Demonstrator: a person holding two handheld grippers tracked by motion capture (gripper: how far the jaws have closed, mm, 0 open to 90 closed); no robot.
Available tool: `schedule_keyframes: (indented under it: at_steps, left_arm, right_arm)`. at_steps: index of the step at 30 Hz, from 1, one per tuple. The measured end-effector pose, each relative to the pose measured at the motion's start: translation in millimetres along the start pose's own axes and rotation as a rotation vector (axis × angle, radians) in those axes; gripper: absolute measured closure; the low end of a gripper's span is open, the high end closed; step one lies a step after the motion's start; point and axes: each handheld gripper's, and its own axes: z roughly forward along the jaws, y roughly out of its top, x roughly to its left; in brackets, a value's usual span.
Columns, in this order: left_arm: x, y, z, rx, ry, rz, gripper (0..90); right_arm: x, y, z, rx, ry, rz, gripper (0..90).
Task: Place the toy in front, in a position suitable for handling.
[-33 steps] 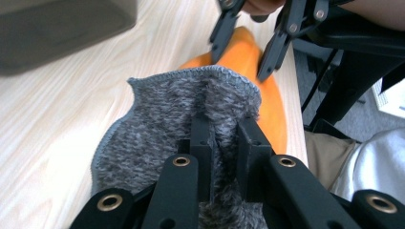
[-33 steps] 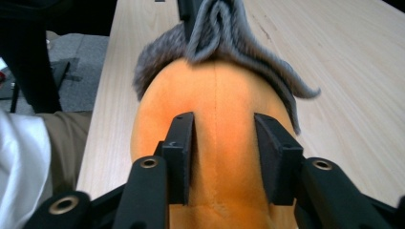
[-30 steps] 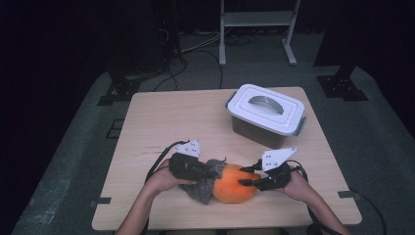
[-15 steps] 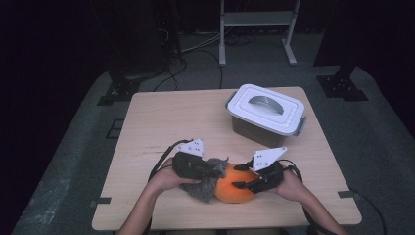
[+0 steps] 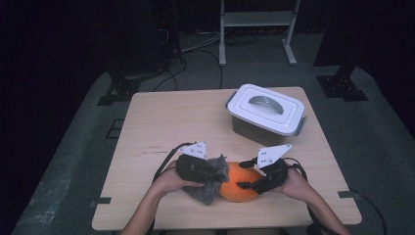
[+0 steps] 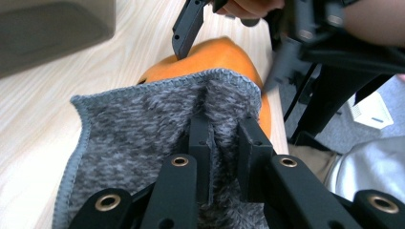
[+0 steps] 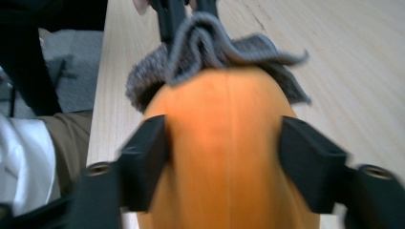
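An orange squash-like thing (image 5: 240, 188) lies near the table's front edge, with a grey cloth (image 5: 204, 192) draped against its left end. My left gripper (image 5: 218, 174) is shut on a fold of that cloth (image 6: 143, 129), held against the orange thing (image 6: 215, 55). From the right, my right gripper (image 5: 243, 175) straddles the orange thing (image 7: 224, 143). Its jaws have just been opening and stand wide on either side of it, blurred, close against its flanks. The cloth (image 7: 205, 43) bunches at the far end, with the left gripper (image 7: 176, 19) behind it.
A grey box with a white lid and handle (image 5: 266, 115) stands at the back right of the wooden table (image 5: 171, 122). The person's forearms come in from the bottom edge. Cables trail from both grippers across the table's front.
The right gripper's jaws have spread from nearly closed to wide around the orange thing's right end. The left gripper has stayed on the cloth. Neither hand has shifted much.
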Motion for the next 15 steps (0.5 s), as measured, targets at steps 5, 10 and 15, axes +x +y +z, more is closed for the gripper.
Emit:
schedule_keyframes:
  at_steps: [5, 10, 15]
  left_arm:
    - [0.0, 2.3, 2.2, 0.016, 0.008, 0.009, 78.5]
    - [3.9, -3.0, -4.7, 0.011, 0.027, -0.009, 78.4]
    - [6.8, -8.1, 2.2, -0.01, -0.002, -0.039, 78.5]
  right_arm:
    - [0.3, 3.3, 6.3, 0.054, -0.022, -0.002, 38.6]
    - [0.1, -10.6, 1.6, 0.016, 0.002, -0.032, 49.9]
    - [0.7, -18.8, -4.9, -0.004, 0.003, -0.037, 52.9]
